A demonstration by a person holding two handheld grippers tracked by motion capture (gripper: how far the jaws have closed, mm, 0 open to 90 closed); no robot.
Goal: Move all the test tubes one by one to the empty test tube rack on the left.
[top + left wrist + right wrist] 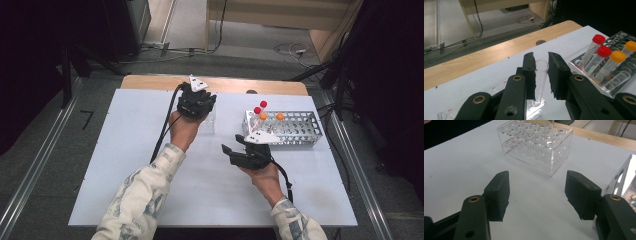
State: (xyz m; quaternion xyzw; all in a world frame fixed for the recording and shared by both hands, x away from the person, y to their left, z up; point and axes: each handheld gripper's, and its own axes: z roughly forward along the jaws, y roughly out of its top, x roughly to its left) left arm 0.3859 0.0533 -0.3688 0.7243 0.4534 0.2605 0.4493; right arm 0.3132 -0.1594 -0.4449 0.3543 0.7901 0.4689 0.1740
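My left gripper [541, 72] is shut on an uncapped clear tube [541, 75], whose lower end stands in a clear plastic rack [449, 113]. In the high view the left gripper [196, 102] hovers over that rack [209, 124] at the table's far middle. The right gripper view shows the clear rack [536, 150] with the tube [549, 127] rising out of its far side. My right gripper [537, 187] is open with nothing between its pads, just above the white table. In the high view the right gripper [229, 150] points left, in front of the metal rack [300, 131].
The metal rack [624, 72] at the right holds two red-capped tubes [604, 51] and two orange-capped tubes [618, 56]. A wooden strip [215, 82] runs along the table's far edge. Cables trail from both grippers across the white tabletop [125, 165].
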